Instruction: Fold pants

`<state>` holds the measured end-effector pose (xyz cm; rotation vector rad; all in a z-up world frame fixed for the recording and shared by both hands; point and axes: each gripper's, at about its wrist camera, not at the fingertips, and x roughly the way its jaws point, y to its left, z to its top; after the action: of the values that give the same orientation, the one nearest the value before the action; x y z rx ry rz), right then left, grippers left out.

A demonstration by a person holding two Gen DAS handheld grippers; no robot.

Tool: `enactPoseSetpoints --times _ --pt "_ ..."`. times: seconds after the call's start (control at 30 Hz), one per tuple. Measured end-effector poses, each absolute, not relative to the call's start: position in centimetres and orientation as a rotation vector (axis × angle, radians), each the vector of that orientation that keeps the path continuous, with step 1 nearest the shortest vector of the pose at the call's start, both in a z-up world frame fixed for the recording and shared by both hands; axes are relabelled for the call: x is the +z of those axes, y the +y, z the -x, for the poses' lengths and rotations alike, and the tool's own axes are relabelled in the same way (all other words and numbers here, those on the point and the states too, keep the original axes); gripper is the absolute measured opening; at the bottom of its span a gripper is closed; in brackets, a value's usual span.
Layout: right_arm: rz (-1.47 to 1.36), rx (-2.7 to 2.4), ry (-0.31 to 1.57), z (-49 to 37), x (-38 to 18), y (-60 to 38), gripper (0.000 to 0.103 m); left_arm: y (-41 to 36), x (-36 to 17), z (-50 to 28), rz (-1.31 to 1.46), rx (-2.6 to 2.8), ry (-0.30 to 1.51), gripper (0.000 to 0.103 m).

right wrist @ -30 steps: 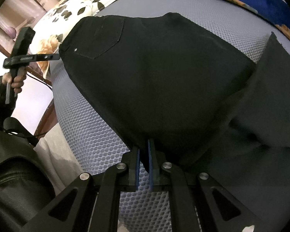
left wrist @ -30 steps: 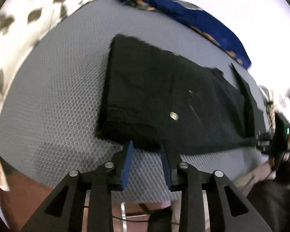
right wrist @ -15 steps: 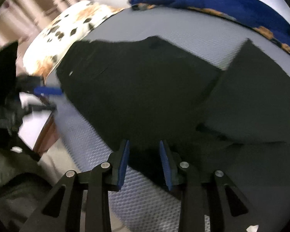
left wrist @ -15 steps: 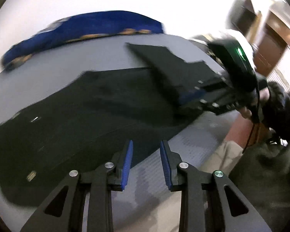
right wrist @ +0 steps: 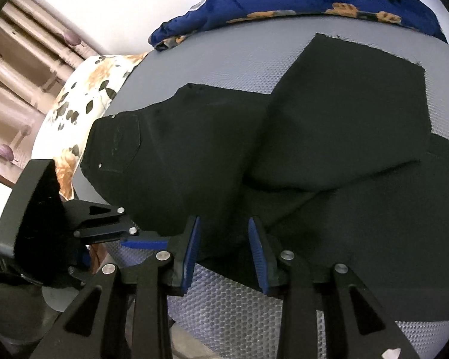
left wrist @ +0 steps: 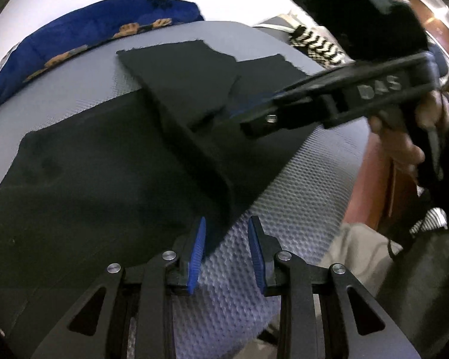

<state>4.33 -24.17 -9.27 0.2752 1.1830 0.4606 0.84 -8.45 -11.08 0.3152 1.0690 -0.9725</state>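
The black pants (right wrist: pixel 212 155) lie flat on the grey mesh mattress (right wrist: pixel 224 314), directly ahead of both grippers, with the leg ends doubled back over the upper part, one sitting crooked. Your left gripper (left wrist: pixel 226 248) is open and holds nothing; the near edge of the fabric sits just ahead of its left finger. Your right gripper (right wrist: pixel 223 249) is likewise open and empty, the near hem lying between and just beyond its fingers.

Judgement: the cloth looks like soft, medium-weight denim or twill, limp rather than stiff, not fragile and not slippery on the mesh. It will sag and drag if lifted at one point. Take hold at the near edge, at the fold crease ahead of each gripper, pinching every layer. The waistband and back pocket (right wrist: pixel 116 146), far left of your right gripper, are thicker and firmer to grip.
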Motion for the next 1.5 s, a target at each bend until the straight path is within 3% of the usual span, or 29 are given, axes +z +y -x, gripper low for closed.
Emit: enactPoseSetpoints --times 0.23,0.3,0.43,0.97,1.23,1.43,1.5 --pt "-0.303 0.448 1.164 -4.5 -9.3 -26.0 0.032 -10.4 -11.6 -2.0 -0.260 -0.969 1.109 0.030" --pt "-0.302 0.436 1.161 -4.9 -9.3 -26.5 0.032 -11.0 -11.8 -2.4 -0.244 -0.982 1.142 0.015" --pt "-0.299 0.400 1.165 -6.3 -9.1 -27.7 0.032 -11.6 -11.5 -3.4 -0.213 -0.989 1.156 0.007" --pt "-0.212 0.043 1.334 -28.1 -10.6 -26.8 0.035 -9.8 -12.7 -2.7 -0.121 -1.015 1.109 0.006" --pt "-0.084 -0.166 1.450 -32.9 -12.7 -24.6 0.037 -10.1 -12.7 -2.1 -0.184 -1.059 1.064 0.006" --pt "0.013 -0.280 1.479 -33.5 -12.9 -24.5 0.031 -10.2 -12.9 -2.3 -0.173 -1.069 1.060 0.006" --pt "0.011 -0.319 1.485 -33.4 -12.8 -24.9 0.020 -10.1 -13.0 -2.4 -0.168 -1.069 1.061 0.006"
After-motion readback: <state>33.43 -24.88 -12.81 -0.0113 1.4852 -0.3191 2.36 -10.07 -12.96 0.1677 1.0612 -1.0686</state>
